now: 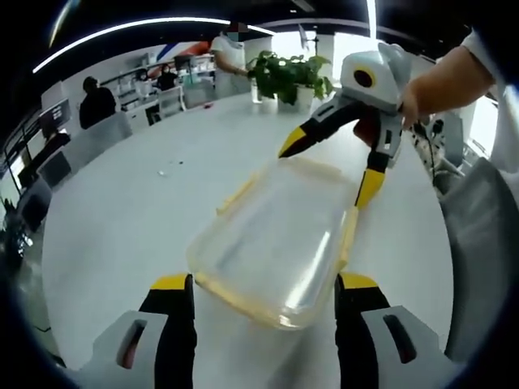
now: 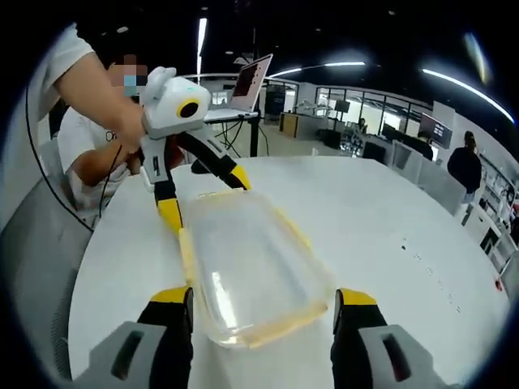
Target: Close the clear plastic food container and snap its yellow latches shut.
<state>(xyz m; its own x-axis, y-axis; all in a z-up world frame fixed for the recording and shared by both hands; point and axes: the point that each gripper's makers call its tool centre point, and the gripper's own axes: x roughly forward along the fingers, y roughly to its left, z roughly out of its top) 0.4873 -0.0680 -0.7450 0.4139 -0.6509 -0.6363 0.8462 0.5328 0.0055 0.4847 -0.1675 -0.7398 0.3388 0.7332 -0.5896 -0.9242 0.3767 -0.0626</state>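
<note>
Container (image 1: pixel 276 243) lies lidded on table (image 1: pixel 122 211), both grippers' fingers spread around its ends

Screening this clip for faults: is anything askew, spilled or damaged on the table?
Nothing stands out. The clear container sits flat on the white table with its lid on, unspilled and uncracked, between the open left gripper and right gripper.

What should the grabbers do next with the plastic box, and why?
Probably squeeze one end's yellow latch shut. The lid already sits on the box, and both the left gripper and the right gripper are open, one at each end of it.
</note>
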